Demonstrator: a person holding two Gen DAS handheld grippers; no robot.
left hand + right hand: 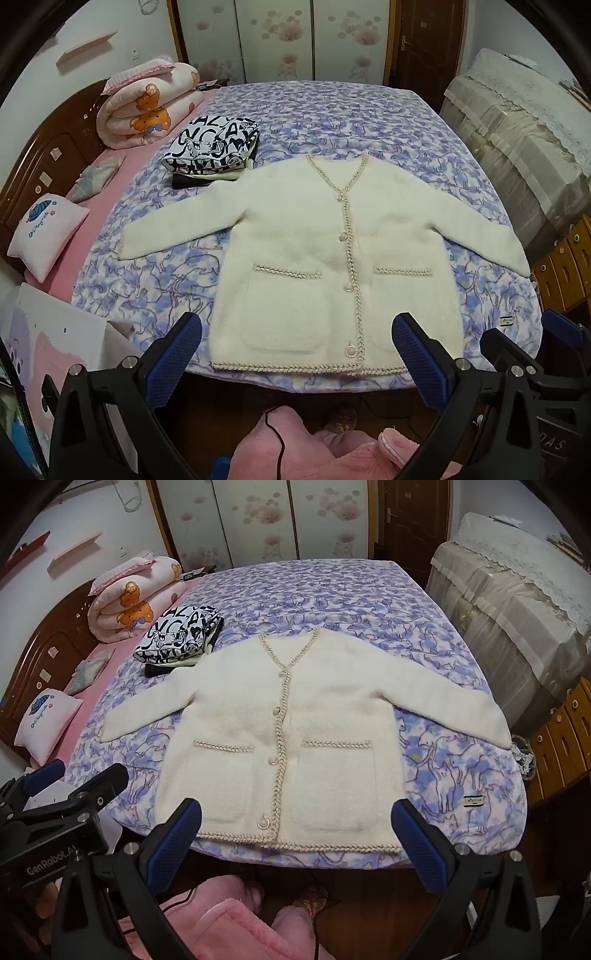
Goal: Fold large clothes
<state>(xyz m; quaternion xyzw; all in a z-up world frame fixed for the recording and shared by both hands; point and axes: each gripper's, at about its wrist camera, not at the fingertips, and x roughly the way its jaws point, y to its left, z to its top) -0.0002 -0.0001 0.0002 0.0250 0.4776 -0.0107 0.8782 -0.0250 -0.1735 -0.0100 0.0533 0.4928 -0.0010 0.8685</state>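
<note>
A cream fuzzy cardigan point(325, 258) point(280, 723) with braided trim, pearl buttons and two pockets lies flat and buttoned on the bed, sleeves spread out to both sides, hem toward me. My left gripper point(297, 336) hovers open above the hem near the bed's front edge, nothing between its blue pads. My right gripper point(297, 818) also stands open over the hem, holding nothing. In the left wrist view the right gripper point(532, 347) shows at the lower right; in the right wrist view the left gripper point(55, 794) shows at the lower left.
The bed carries a purple cat-print blanket point(332, 118) point(443, 768). A folded black-and-white garment point(214, 147) point(177, 638) lies beside the cardigan's left shoulder. A rolled pink quilt point(147, 103) and a small pillow point(44, 232) sit left. Covered furniture point(524, 147) stands right. Pink-clad legs point(229, 923) show below.
</note>
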